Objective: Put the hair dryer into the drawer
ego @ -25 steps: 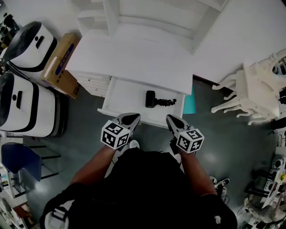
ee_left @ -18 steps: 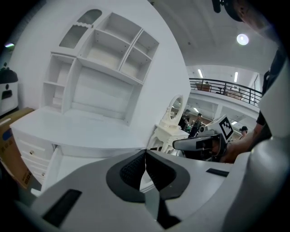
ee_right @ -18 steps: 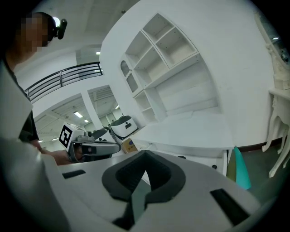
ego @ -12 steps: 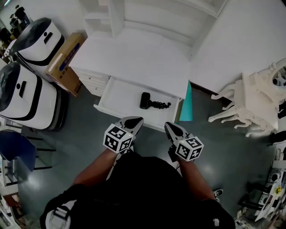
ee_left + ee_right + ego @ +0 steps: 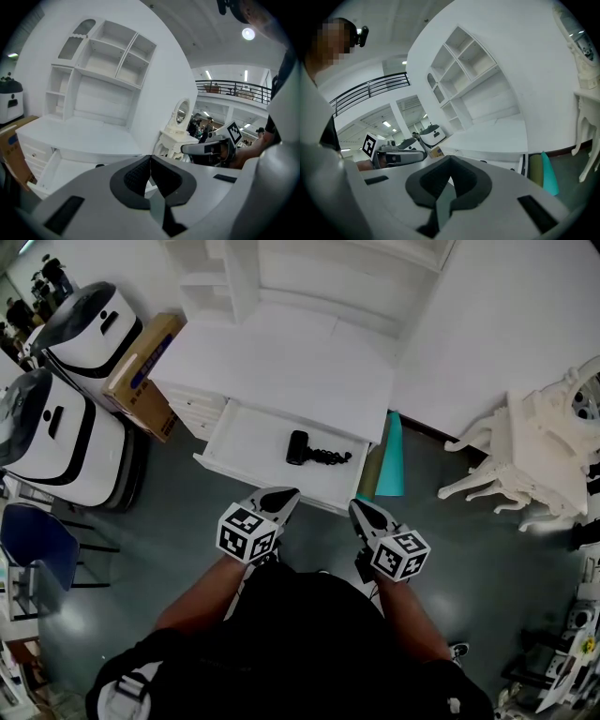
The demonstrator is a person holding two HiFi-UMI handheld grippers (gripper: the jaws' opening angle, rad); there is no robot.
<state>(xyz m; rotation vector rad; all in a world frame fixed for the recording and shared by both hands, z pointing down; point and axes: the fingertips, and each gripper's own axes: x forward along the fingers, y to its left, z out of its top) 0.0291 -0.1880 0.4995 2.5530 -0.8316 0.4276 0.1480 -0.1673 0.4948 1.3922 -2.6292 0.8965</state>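
A black hair dryer (image 5: 299,447) with its coiled cord (image 5: 332,457) lies inside the open white drawer (image 5: 246,438) under the white desk top (image 5: 281,362). My left gripper (image 5: 286,494) and right gripper (image 5: 357,510) hang side by side just in front of the drawer's front edge, apart from it. Both are shut with nothing between the jaws; the closed tips show in the left gripper view (image 5: 150,157) and the right gripper view (image 5: 450,158). The dryer is only a dark speck (image 5: 99,165) past the left jaws.
Two white-and-black machines (image 5: 66,381) and a cardboard box (image 5: 145,371) stand left of the desk. A teal and an olive roll (image 5: 382,465) lean at the drawer's right end. White ornate furniture (image 5: 534,456) lies on the grey floor at right. A blue chair (image 5: 33,545) is at left.
Both grippers have drawn back from the drawer's front edge toward the person. The drawer, with the dryer inside, now sits farther from them in the head view.
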